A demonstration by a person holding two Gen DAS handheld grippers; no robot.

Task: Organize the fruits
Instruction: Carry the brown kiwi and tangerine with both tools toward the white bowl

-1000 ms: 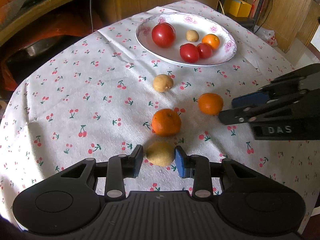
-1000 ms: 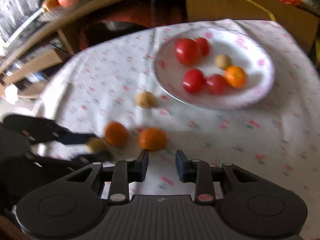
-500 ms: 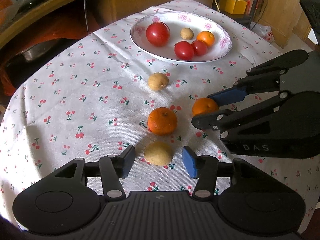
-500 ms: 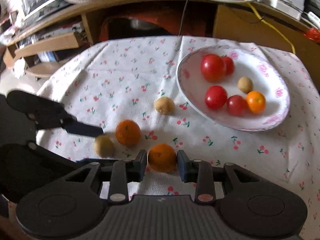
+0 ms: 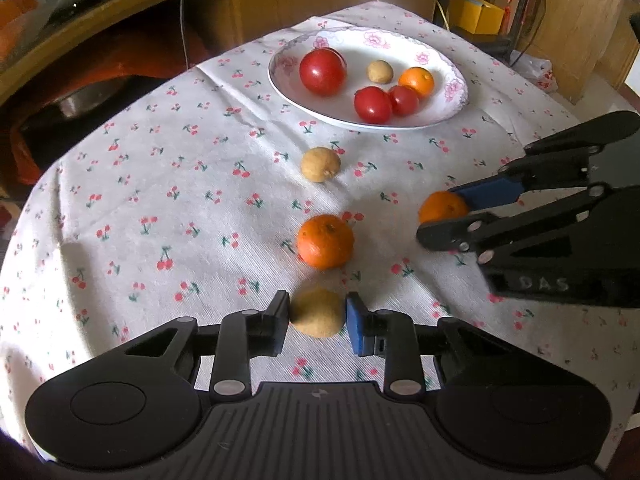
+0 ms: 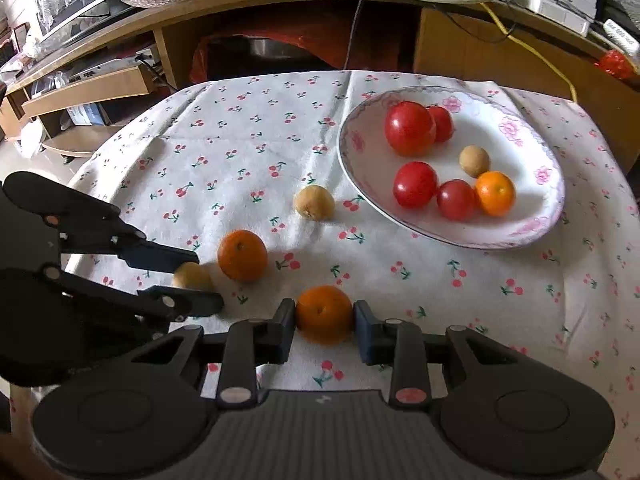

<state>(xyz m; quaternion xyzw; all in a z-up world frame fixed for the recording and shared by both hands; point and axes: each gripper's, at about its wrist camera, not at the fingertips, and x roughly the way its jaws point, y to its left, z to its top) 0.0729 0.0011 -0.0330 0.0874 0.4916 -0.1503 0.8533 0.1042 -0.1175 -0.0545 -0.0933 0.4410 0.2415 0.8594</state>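
Observation:
My left gripper (image 5: pixel 316 312) has its jaws closing, and both pads touch a small brown fruit (image 5: pixel 317 314) on the cherry-print cloth. My right gripper (image 6: pixel 325 316) is shut on an orange (image 6: pixel 324 314) resting on the cloth. Each gripper shows in the other's view: the right gripper (image 5: pixel 440 214) at the right, the left gripper (image 6: pixel 200 280) at the left. A second orange (image 5: pixel 325 242) and another brown fruit (image 5: pixel 320 164) lie loose between them. Behind, a floral white plate (image 5: pixel 280 80) holds several tomatoes, a brown fruit and a small orange.
The round table's edge (image 5: pixel 48 184) curves away at left and right. A wooden desk (image 6: pixel 160 12) with cables and a bowl of fruit runs behind it. A yellow box (image 5: pixel 476 20) and wooden furniture stand beyond the far right.
The left jaws spread wide around the brown fruit, then came back in onto it. The right gripper moved in over the near orange and now has it between its pads.

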